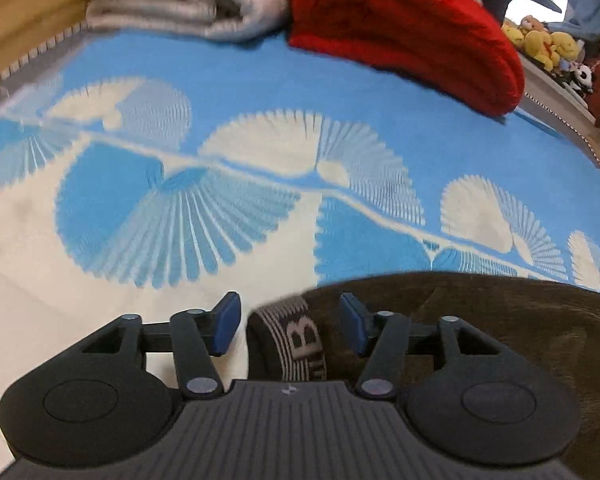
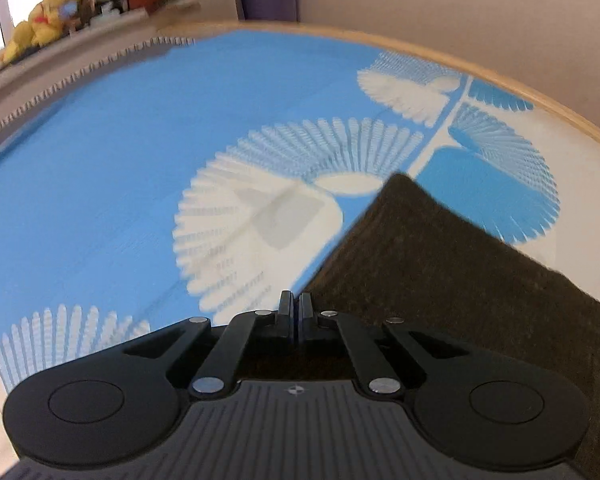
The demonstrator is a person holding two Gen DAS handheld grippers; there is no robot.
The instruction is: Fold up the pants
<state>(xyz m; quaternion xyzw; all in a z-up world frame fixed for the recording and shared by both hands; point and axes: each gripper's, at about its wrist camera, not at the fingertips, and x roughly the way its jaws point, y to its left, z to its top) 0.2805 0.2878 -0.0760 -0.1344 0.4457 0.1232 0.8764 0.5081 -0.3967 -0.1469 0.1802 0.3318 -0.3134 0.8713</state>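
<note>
I am at the start of a fold, I think. The brown pants (image 1: 480,340) lie flat on the bed (image 1: 260,72), on its blue and white cover. My left tongs (image 1: 288,324) are released, with the blue pads wide apart. The striped waistband (image 1: 296,340) sits right between them, but the pads do not press it yet. My right tongs (image 2: 295,314) are clenched tight. They sit at the near edge of the brown cloth (image 2: 440,264), but I cannot tell if any cloth is pinched in them.

Next, I think the left tongs need to close on the waistband. Then both ends can be lifted and one end laid over the other.

From the right camera, the pants run up and away like a long strip, ending in a corner far from me. The waistband is at the left tongs' end, so I judge the long way goes from waistband to that far corner.

A red blanket (image 1: 404,36) and a grey one (image 1: 180,4) lie at the back of the bed, well apart from the pants.
</note>
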